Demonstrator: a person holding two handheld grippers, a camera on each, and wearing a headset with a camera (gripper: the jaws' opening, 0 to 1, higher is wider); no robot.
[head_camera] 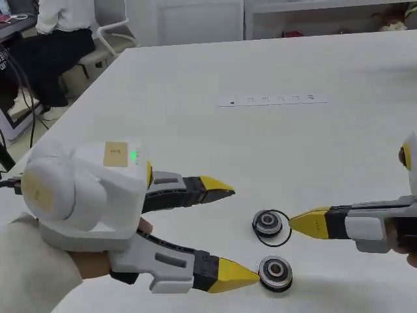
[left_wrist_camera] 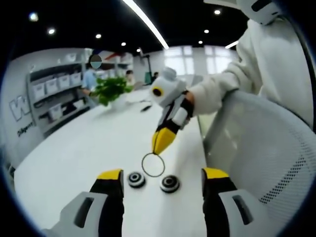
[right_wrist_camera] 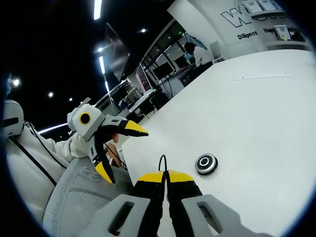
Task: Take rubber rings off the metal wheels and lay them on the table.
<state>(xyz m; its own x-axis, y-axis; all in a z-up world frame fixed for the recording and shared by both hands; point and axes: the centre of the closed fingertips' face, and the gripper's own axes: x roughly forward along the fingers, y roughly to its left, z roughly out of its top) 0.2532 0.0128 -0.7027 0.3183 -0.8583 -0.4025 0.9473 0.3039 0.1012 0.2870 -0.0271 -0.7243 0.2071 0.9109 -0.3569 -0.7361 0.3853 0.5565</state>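
Two small metal wheels with dark rims lie flat on the white table, one farther off, one nearer the front edge. In the left gripper view the same wheels lie just ahead of the jaws. A thin black rubber ring hangs pinched in my right gripper, beside the farther wheel. My left gripper stands open, its nearer jaw tip right beside the nearer wheel.
A flat white power strip lies farther back on the table. A person sits on a chair past the table's far left corner. A mesh chair back stands close on my side.
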